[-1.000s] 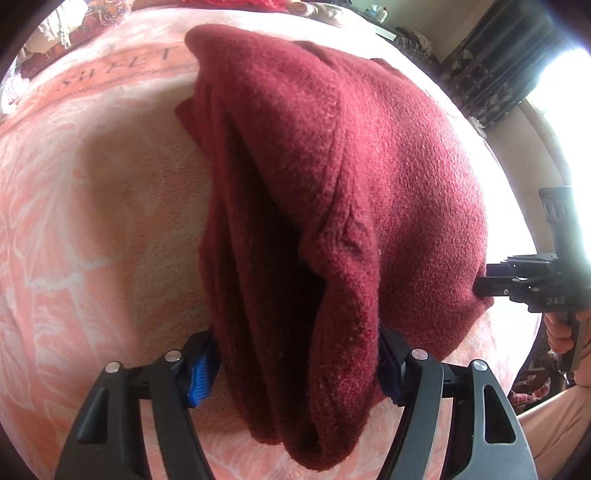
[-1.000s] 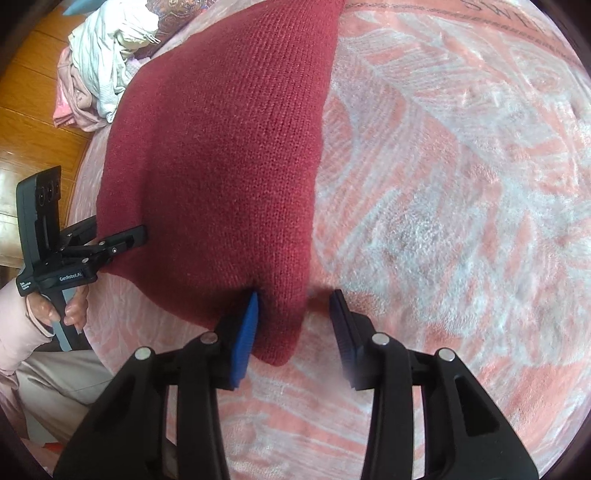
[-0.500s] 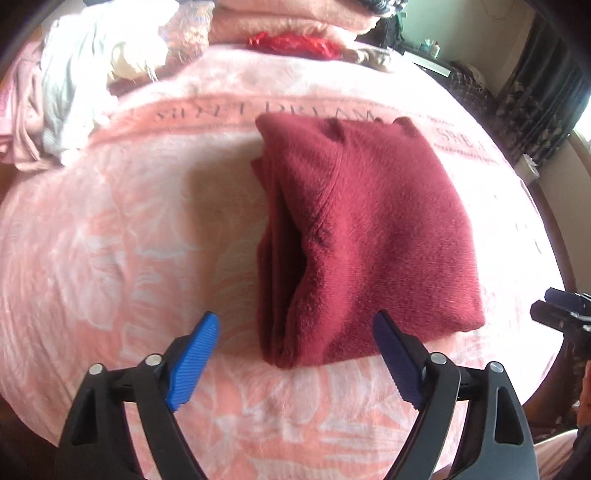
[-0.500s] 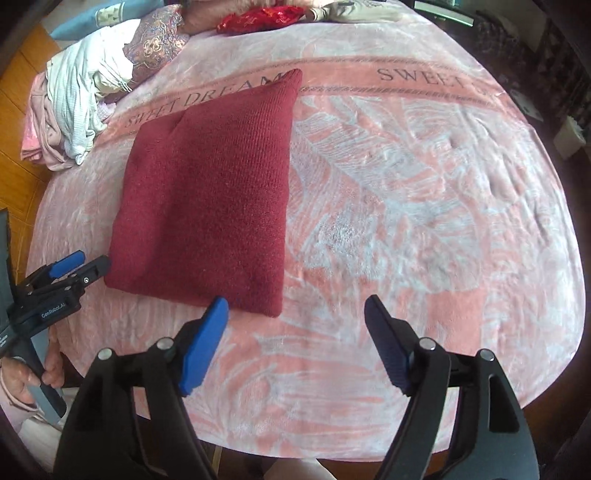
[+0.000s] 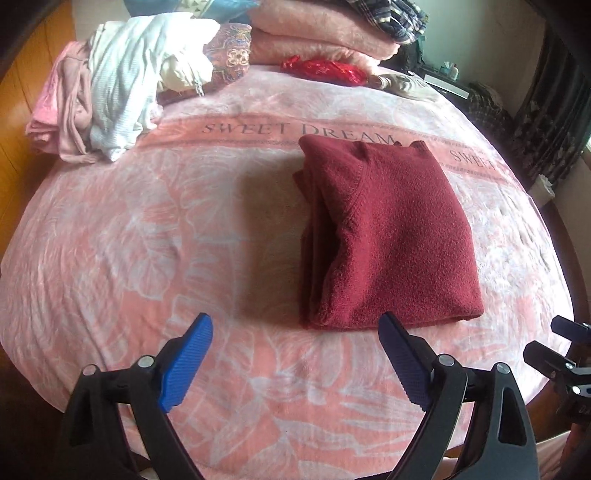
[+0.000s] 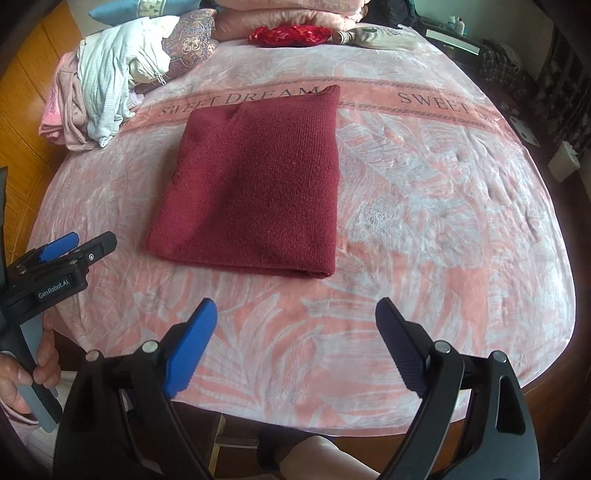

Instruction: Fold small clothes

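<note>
A dark red knitted sweater (image 5: 388, 236) (image 6: 255, 184) lies folded into a rectangle on the pink blanket (image 5: 147, 240) (image 6: 424, 221). My left gripper (image 5: 295, 328) hovers above the blanket in front of the sweater's near edge, jaws still opening, nothing between them. My right gripper (image 6: 295, 314) hangs back from the sweater's near right corner, its jaws also opening and empty. The left gripper (image 6: 74, 251) shows at the left edge of the right wrist view, held by a hand (image 6: 26, 369). The right gripper (image 5: 557, 350) shows at the right edge of the left wrist view.
A heap of white and pink clothes (image 5: 110, 96) (image 6: 96, 96) sits at the bed's far left. Folded pink blankets (image 5: 317, 33), a red cloth (image 5: 325, 70) (image 6: 288, 35) and a beige garment (image 6: 380, 38) lie along the far edge. A wooden floor (image 6: 22, 110) lies left.
Both grippers let go of the sweater, opened wide and lifted back from it. The sweater now lies flat and folded on the blanket.
</note>
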Tool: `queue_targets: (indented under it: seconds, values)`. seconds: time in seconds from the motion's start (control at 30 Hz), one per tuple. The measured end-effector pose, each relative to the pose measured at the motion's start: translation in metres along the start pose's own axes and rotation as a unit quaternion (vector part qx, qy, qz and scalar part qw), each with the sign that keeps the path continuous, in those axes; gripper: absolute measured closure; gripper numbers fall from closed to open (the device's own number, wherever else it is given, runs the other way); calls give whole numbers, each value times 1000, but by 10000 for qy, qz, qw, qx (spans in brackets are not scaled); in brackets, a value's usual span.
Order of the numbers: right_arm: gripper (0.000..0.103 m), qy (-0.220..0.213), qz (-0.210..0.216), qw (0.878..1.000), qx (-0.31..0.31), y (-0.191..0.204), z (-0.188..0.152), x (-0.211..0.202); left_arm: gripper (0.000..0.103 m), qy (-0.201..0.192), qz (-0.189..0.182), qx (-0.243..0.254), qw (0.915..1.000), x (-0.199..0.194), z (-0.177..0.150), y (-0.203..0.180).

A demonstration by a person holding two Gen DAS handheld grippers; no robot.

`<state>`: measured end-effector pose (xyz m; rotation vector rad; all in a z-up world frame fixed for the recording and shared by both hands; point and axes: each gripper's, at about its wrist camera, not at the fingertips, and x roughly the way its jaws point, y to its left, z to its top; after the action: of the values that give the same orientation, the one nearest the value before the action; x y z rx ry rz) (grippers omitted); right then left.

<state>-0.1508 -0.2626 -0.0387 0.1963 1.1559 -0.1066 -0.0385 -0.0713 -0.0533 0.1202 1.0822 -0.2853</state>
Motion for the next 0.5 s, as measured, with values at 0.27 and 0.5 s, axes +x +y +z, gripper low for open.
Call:
queue_targets:
  seconds: [0.27, 0.5]
  values:
    - [15, -167, -201, 9996, 76, 2, 4, -2, 11, -87, 214, -38, 9997, -7, -6, 7]
    - [14, -295, -295, 9990, 169, 4, 3, -6, 11, -301, 336, 163, 9988, -18, -7, -1]
